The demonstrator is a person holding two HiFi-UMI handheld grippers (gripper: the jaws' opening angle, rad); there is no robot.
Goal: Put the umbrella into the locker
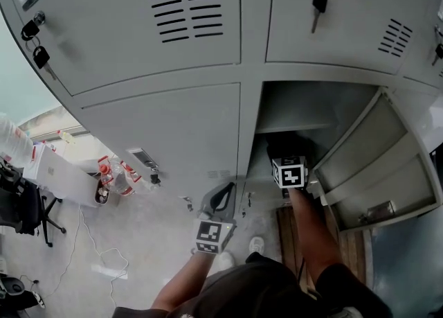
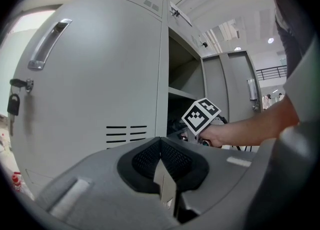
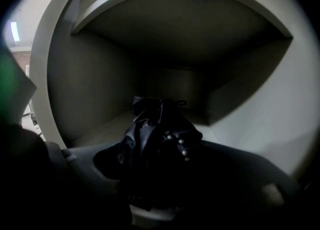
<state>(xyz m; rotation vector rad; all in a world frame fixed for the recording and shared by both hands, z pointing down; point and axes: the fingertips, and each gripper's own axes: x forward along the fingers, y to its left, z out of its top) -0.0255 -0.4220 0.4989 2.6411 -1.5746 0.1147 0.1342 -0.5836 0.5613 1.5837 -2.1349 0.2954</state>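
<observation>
The right claw [image 1: 286,160] reaches into the open locker [image 1: 291,105], under its inner shelf [image 1: 294,128]. The door [image 1: 377,164] is swung out to the right. In the right gripper view the jaws stand wide apart, and the umbrella [image 3: 152,134], a folded black bundle, lies between them. The pads do not seem to press on it, though the dark makes this hard to judge. The umbrella is on the locker floor near the front edge, about midway between the side walls, with its far end pointing at the back wall. The left claw [image 2: 161,156] hangs outside, level, in front of the closed door [image 1: 166,129] left of the open locker, just off that door's right edge. Its jaws are together with nothing between them. The left gripper view also takes in the person's right hand [image 2: 225,134] with the marker cube [image 2: 201,115] at the mouth of the locker. A key [image 1: 319,1] hangs from the door above the open locker. Bottles [image 1: 114,178] stand on the room's floor to the left.
</observation>
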